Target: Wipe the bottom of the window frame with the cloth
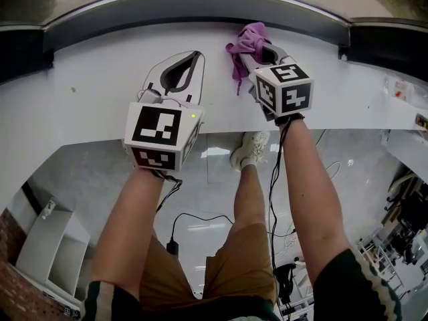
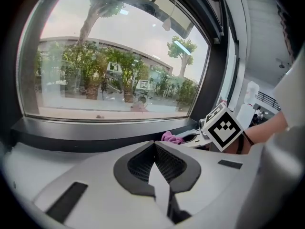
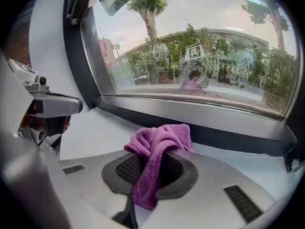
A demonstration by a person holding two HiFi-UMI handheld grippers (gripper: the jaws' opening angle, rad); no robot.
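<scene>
Gripping the purple cloth [image 3: 159,137], the right gripper [image 3: 153,152] has its jaws clenched on a fold of it. The fabric bunches over the tips, and one tail hangs back between the dark pads toward 6 o'clock. In the head view this right gripper [image 1: 257,47] holds the cloth [image 1: 246,44] over the white sill [image 1: 100,79], just beside the dark bottom rail of the window frame [image 1: 200,9] at 12 o'clock; whether the fabric touches the rail cannot be told.

The left gripper [image 1: 195,57] hangs above the same sill at about 9 o'clock from the cloth, apart from it. In the left gripper view its jaws [image 2: 154,144] are pressed together at the tips with nothing between them. From there, the cloth [image 2: 170,137] and the right gripper's marker cube [image 2: 224,128] show at 2 o'clock.

Beyond the glass [image 3: 200,56] stand trees and a low building.
</scene>
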